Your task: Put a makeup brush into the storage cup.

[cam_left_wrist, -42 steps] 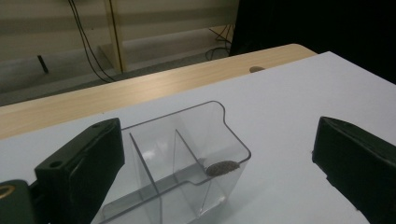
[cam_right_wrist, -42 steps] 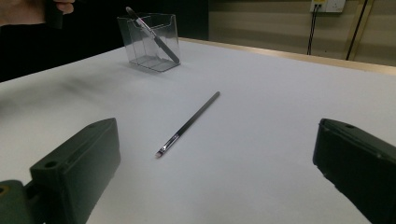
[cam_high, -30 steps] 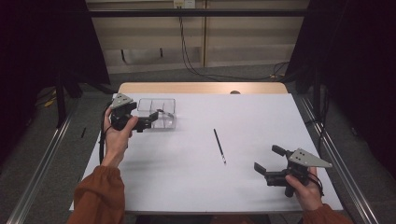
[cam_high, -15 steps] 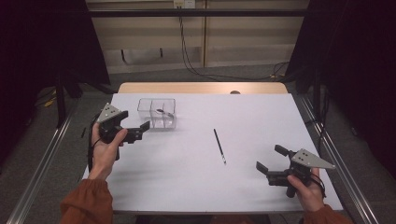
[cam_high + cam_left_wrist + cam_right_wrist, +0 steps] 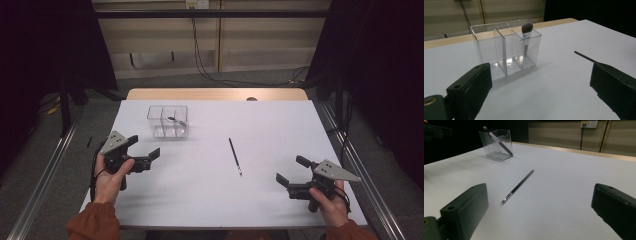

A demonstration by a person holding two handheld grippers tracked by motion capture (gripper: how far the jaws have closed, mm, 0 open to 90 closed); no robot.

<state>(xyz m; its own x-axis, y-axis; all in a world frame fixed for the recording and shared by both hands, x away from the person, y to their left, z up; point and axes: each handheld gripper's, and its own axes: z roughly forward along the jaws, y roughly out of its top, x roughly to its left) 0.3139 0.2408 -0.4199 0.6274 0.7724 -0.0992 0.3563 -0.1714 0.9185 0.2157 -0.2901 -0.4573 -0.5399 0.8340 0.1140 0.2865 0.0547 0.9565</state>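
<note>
A clear plastic organiser (image 5: pixel 167 121) (image 5: pixel 504 47) (image 5: pixel 496 144) with three compartments stands at the table's back left. A makeup brush (image 5: pixel 526 31) (image 5: pixel 497 140) leans in one end compartment, bristles up. A thin black brush (image 5: pixel 235 156) (image 5: pixel 517 186) lies flat near the table's middle; its tip (image 5: pixel 584 56) pokes out by my left jaw. My left gripper (image 5: pixel 145 151) (image 5: pixel 541 97) is open, held in front of the organiser with nothing between its jaws. My right gripper (image 5: pixel 290 171) (image 5: pixel 539 220) is open at the front right, a short way from the black brush.
The white table (image 5: pixel 210 190) has a wooden strip (image 5: pixel 215 94) along its far edge. Metal rails (image 5: pixel 45 175) run along both sides. Cables (image 5: pixel 200 50) hang by the back wall.
My left gripper has drawn back from the organiser toward the front left, empty and open. The right gripper has barely moved.
</note>
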